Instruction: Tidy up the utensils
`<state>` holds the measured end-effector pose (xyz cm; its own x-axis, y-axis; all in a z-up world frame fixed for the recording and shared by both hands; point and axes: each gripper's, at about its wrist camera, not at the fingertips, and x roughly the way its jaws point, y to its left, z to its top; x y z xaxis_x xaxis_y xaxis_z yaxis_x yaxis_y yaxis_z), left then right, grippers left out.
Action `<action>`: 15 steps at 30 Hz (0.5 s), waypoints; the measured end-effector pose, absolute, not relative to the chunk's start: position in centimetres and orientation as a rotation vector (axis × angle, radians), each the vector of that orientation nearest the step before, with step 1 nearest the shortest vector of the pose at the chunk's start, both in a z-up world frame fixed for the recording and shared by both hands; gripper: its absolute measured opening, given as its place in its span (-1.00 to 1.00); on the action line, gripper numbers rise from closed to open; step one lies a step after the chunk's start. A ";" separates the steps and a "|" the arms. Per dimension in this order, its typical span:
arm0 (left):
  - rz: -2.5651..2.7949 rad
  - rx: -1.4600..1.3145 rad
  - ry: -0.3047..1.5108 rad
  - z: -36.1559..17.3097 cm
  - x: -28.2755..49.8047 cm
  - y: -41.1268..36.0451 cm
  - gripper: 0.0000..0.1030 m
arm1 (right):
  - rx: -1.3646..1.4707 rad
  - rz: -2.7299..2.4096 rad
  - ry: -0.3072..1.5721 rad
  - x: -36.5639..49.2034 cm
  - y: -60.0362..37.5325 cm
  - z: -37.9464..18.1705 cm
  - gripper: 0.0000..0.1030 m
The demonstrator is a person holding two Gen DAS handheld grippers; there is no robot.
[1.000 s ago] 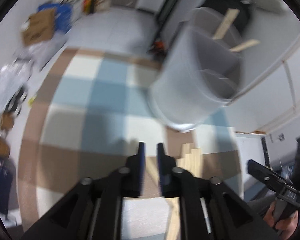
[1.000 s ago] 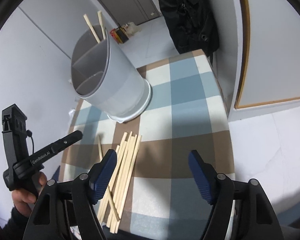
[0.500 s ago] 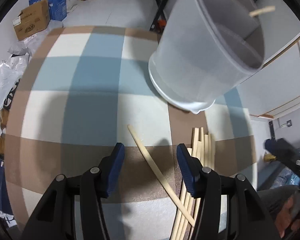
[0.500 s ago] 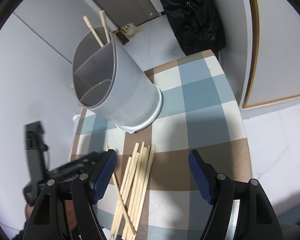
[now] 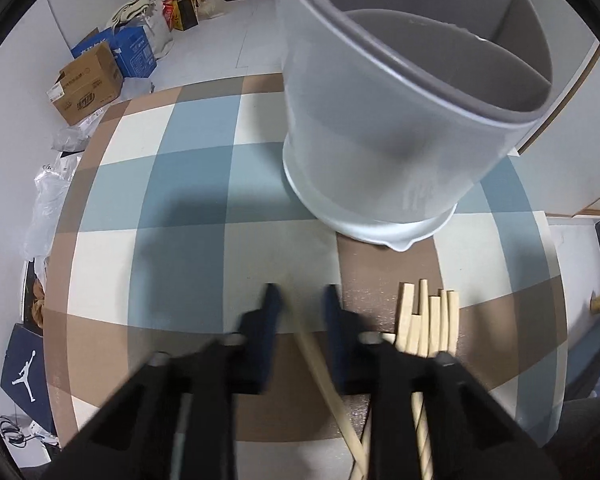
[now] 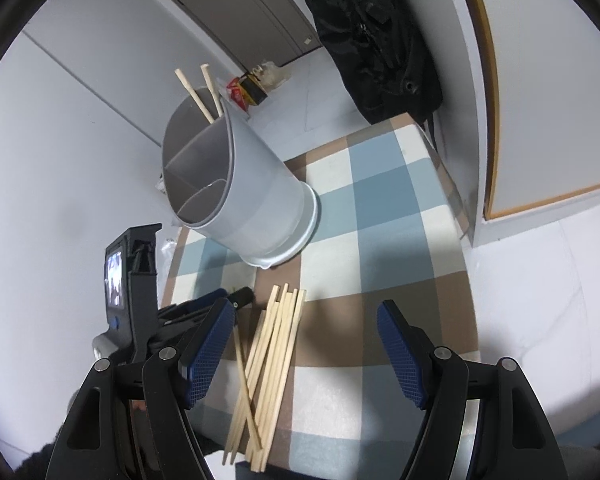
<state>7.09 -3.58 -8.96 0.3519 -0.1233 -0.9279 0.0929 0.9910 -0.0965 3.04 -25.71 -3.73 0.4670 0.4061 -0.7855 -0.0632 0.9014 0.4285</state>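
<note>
A grey divided utensil holder (image 5: 400,120) stands on the checked table; it also shows in the right wrist view (image 6: 240,196) with two chopsticks (image 6: 204,92) in its far compartment. A bundle of wooden chopsticks (image 6: 268,364) lies in front of it, also in the left wrist view (image 5: 428,324). One loose chopstick (image 5: 324,376) lies aslant between the fingers of my left gripper (image 5: 298,300), which is low over the table and partly open around it, not touching. My right gripper (image 6: 306,320) is wide open and empty above the bundle.
The checked table (image 5: 188,184) ends near the right gripper's side (image 6: 452,208). Cardboard boxes and bags (image 5: 100,72) lie on the floor beyond the table. A black coat (image 6: 372,32) hangs by the wall behind it.
My left gripper opened from shut, dropped forward to the table, and now narrows around the loose chopstick. My right gripper stayed open and shifted slightly.
</note>
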 end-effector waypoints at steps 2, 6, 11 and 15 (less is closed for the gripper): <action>-0.144 -0.044 1.207 -8.9 6.8 -3.2 -0.94 | 0.379 0.299 1.050 3.0 -26.0 -3.7 0.44; -0.154 -0.087 1.211 -8.7 6.8 -2.1 -0.98 | 0.412 0.302 1.044 2.9 -26.3 -3.5 0.45; -0.176 -0.131 1.212 -8.1 6.7 -1.3 -0.98 | 0.395 0.307 1.045 2.7 -25.9 -3.6 0.46; -0.214 -0.149 1.153 -6.7 6.4 -0.8 -0.98 | 0.387 0.302 1.058 2.9 -25.8 -3.9 0.46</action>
